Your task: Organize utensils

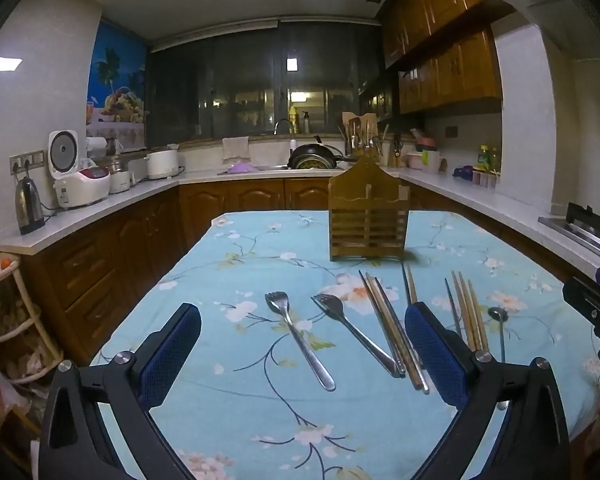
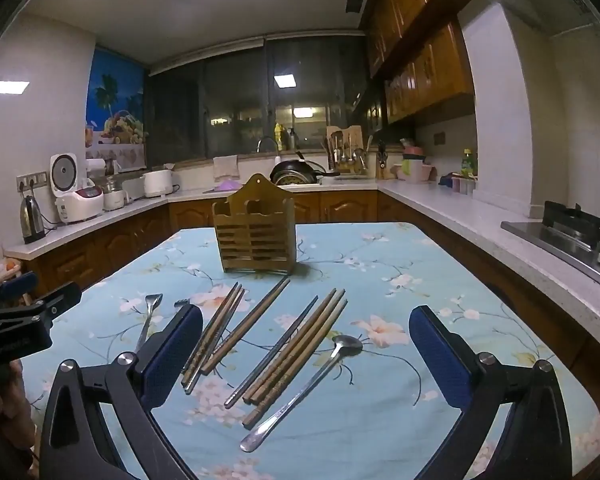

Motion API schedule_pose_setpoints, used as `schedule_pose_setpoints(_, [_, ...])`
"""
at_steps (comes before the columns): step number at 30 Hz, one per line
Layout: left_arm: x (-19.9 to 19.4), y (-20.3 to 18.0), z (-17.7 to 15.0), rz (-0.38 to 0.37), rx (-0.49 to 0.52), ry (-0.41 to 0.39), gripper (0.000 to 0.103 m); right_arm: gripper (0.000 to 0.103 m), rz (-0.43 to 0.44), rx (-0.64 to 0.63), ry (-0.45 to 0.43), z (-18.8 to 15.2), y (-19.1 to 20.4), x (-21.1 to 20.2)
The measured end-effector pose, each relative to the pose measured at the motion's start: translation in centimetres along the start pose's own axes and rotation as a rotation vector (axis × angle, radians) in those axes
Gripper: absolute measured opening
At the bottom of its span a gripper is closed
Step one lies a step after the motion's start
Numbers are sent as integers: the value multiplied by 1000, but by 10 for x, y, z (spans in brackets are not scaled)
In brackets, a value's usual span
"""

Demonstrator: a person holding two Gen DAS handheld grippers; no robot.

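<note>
Utensils lie loose on a table under a blue floral tablecloth, and both grippers hover above its near end with nothing between their fingers.

From the left wrist view, the left gripper has its blue-padded fingers spread wide apart. Between them, just ahead, lie 2 metal forks: a left fork and a right fork, tines pointing away from the gripper. Close to the right finger, a bundle of chopsticks lies angled, its near ends by the right fork's handle. Beyond the right finger sits another group of wooden chopsticks and a small metal spoon. Farther ahead, slightly right of centre, a slatted wooden utensil holder stands upright on the cloth. The right gripper's black body shows at the far right edge.

From the right wrist view, the right gripper is likewise spread wide apart. Between its fingers lie a cluster of chopsticks with 1 metal one beside them, and a long metal spoon with its bowl pointing away. Nearer the left finger lie more chopsticks. The holder stands ahead, left of centre. The left gripper's body appears at the left edge.
</note>
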State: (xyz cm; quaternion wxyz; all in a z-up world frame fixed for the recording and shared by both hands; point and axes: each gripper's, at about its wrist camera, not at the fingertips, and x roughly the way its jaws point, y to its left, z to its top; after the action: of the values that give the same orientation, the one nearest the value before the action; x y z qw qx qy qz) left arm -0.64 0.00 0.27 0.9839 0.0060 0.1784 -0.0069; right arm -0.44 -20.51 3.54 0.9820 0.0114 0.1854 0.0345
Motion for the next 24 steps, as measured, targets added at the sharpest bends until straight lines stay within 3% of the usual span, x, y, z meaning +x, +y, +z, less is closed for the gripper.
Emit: schedule_pose_setpoints(24, [1, 1, 0, -7, -12, -5, 102, 103, 25, 15, 7, 1, 4, 14])
